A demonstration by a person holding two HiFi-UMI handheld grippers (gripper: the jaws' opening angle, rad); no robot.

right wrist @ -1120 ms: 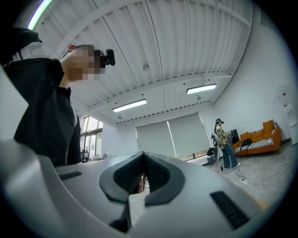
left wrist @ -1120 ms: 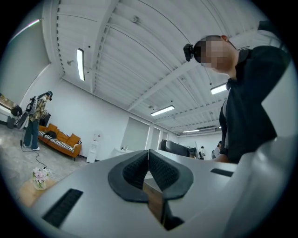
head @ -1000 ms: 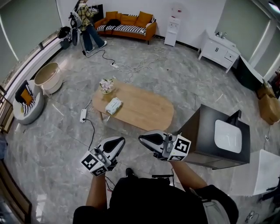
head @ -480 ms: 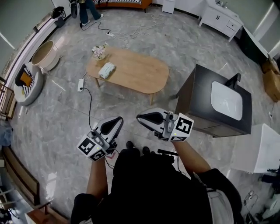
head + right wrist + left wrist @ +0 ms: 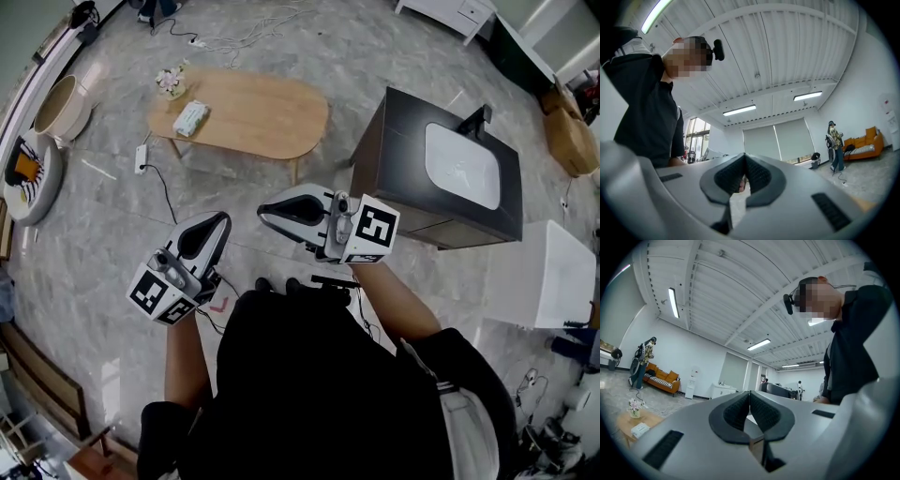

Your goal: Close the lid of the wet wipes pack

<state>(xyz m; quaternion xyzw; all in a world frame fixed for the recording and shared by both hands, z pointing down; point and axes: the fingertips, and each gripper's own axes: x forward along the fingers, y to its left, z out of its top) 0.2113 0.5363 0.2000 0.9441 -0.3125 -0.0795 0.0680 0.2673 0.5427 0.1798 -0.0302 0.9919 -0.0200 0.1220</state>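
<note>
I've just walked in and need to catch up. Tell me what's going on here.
A person stands holding the left gripper and right gripper in front of the body, both shut with nothing between the fingers. The wet wipes pack lies untouched on the oval wooden table across the room, beside a small bunch of flowers. Its lid is too small to judge.

Lighting bright and even, from ceiling strip lamps (image 5: 673, 302) above me; shadows soft. All views bow heavily at the edges, and my two gripper views vignette to black corners.
</note>
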